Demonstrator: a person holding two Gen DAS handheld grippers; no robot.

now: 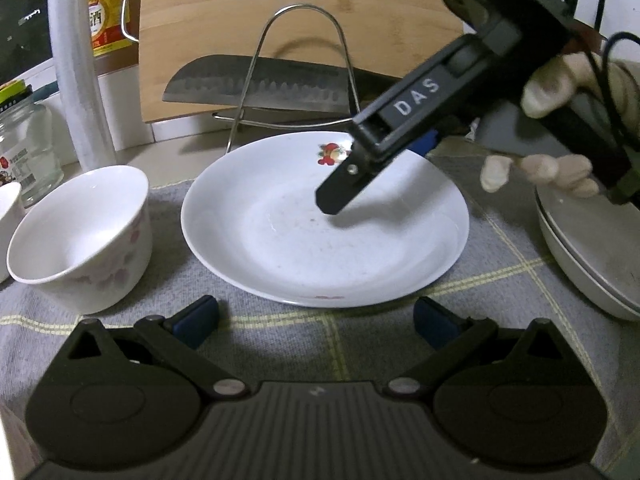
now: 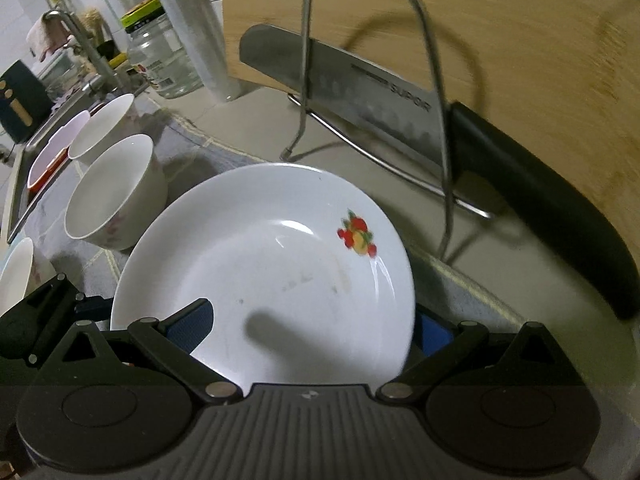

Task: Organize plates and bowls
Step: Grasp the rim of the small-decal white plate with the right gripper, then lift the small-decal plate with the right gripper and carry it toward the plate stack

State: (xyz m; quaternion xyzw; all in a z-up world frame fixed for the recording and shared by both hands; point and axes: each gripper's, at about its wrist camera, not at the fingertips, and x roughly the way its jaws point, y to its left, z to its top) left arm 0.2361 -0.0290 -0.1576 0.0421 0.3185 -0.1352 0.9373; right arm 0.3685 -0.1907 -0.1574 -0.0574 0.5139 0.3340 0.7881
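Observation:
A white plate (image 1: 320, 240) with a red fruit print lies on the grey checked cloth (image 1: 280, 332). My right gripper (image 1: 380, 172) reaches in from the upper right and is open. One finger hangs over the plate's inside; the other, with its blue pad, sits beyond the far right rim. In the right wrist view the plate (image 2: 280, 264) fills the gap of the right gripper (image 2: 312, 328), rim between the pads. My left gripper (image 1: 316, 320) is open just short of the plate's near rim, holding nothing. A white flowered bowl (image 1: 80, 240) leans at the plate's left.
A stack of pale dishes (image 1: 592, 248) sits at the right edge. Behind the plate a wire rack (image 1: 296, 72) holds a broad knife (image 1: 260, 84) against a bamboo board (image 1: 280, 12). A glass jar (image 1: 28, 152), more bowls (image 2: 104, 128) and a sink (image 2: 24, 168) lie left.

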